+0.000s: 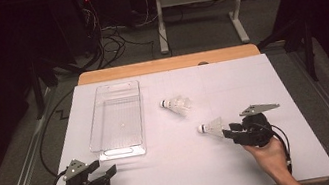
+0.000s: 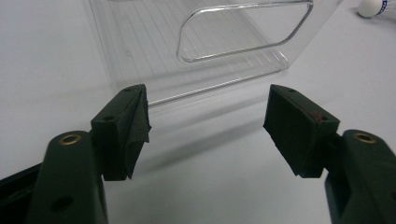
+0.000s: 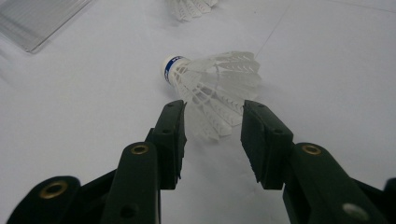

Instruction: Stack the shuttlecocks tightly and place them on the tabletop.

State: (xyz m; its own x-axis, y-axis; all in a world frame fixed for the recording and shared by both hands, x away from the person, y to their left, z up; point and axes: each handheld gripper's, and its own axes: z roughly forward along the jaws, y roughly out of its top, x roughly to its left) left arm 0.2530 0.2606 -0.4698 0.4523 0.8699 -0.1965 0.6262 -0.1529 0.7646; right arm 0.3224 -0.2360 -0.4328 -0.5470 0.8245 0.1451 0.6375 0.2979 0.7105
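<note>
The nearer shuttlecock [image 3: 210, 86] lies on its side on the white table [image 1: 176, 171], cork pointing toward the clear plastic bin [image 1: 117, 120], feather skirt toward my right gripper [image 1: 230, 131]. In the right gripper view the jaws stand about half open with the skirt's rim just entering the gap — the pads do not seem to press on it yet, though the feathers hide the exact contact. I judge the step in hand is the grasp. To do it well I want to slide a little deeper so the pads close on the stiffer part nearer the cork, then squeeze gently — the skirt crushes easily. The second shuttlecock [image 1: 176, 104] waits farther back, well apart. My left gripper [image 1: 105, 173] rests wide open and empty just before the bin's near end.
</note>
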